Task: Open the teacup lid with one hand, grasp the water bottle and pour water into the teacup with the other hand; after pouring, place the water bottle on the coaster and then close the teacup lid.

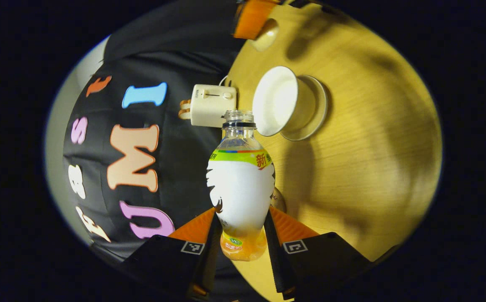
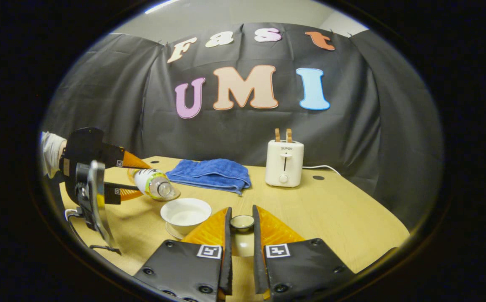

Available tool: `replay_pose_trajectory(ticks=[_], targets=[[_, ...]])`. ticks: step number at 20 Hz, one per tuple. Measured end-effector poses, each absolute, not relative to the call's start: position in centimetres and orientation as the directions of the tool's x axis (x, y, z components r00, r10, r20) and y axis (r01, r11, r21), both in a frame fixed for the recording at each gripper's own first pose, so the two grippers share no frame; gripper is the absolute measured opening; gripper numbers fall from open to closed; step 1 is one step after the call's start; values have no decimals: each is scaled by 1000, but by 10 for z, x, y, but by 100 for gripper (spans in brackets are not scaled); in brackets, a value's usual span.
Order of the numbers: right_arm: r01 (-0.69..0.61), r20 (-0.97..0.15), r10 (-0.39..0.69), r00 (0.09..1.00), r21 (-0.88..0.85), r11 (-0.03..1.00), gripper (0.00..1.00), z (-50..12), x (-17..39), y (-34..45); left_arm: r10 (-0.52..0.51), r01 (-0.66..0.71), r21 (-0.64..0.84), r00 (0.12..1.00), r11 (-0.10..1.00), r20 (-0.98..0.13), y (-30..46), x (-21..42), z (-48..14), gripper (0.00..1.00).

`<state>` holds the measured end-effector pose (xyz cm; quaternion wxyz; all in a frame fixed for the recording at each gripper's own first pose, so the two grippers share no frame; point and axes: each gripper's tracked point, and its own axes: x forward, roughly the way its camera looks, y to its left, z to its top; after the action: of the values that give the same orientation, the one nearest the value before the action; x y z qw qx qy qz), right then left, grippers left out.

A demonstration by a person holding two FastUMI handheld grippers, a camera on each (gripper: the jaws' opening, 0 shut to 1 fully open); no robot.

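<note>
Pouring step under way: the left gripper (image 1: pixel 239 235) is clamped on the tipped water bottle (image 1: pixel 240 184), mouth just beside the open teacup (image 2: pixel 186 214) near the table's (image 2: pixel 331 214) front edge, while the right gripper (image 2: pixel 241 224) pinches the lid (image 2: pixel 242 222); next, tip further.

- One water bottle (image 2: pixel 154 183), uncapped, with a white-and-green label.
- One white teacup (image 2: pixel 186 215).
- One saucer (image 1: pixel 316 110) under the teacup.
- One teacup lid (image 2: pixel 242 223), seen in the right gripper view.
- One blue towel (image 2: pixel 210 174), folded.
- One white toaster (image 2: pixel 284 162).
- Two slices of toast (image 2: pixel 282 135) sticking up from the toaster.
- One wooden table (image 2: pixel 335 209).
- Two grippers: the left gripper (image 1: pixel 240 235) and the right gripper (image 2: pixel 242 235).
</note>
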<state>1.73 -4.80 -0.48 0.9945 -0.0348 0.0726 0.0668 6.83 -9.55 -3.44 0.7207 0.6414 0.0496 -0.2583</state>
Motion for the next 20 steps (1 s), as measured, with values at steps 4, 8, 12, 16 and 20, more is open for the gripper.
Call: replay_pose_trajectory(ticks=[4, 8, 12, 16, 20], targets=[[-151, -159, 137, 978, -83, 985, 24, -5, 16, -40, -359, 465, 853, 857, 235, -369, -106, 63, -29, 53], [-168, -145, 153, 978, -100, 981, 24, 2, 13, -32, -406, 495, 749, 854, 440, -326, -109, 53, -18, 53], [-181, -144, 166, 976, -100, 978, 22, 3, 12, -28, -452, 507, 585, 855, 633, -253, -114, 47, -2, 53], [-187, -147, 173, 974, -93, 978, 24, 2, 11, -25, -457, 493, 419, 869, 763, -190, -106, 55, 14, 53], [-192, -156, 176, 972, -93, 977, 23, -2, 12, -23, -444, 464, 256, 886, 848, -131, -99, 74, 20, 53]])
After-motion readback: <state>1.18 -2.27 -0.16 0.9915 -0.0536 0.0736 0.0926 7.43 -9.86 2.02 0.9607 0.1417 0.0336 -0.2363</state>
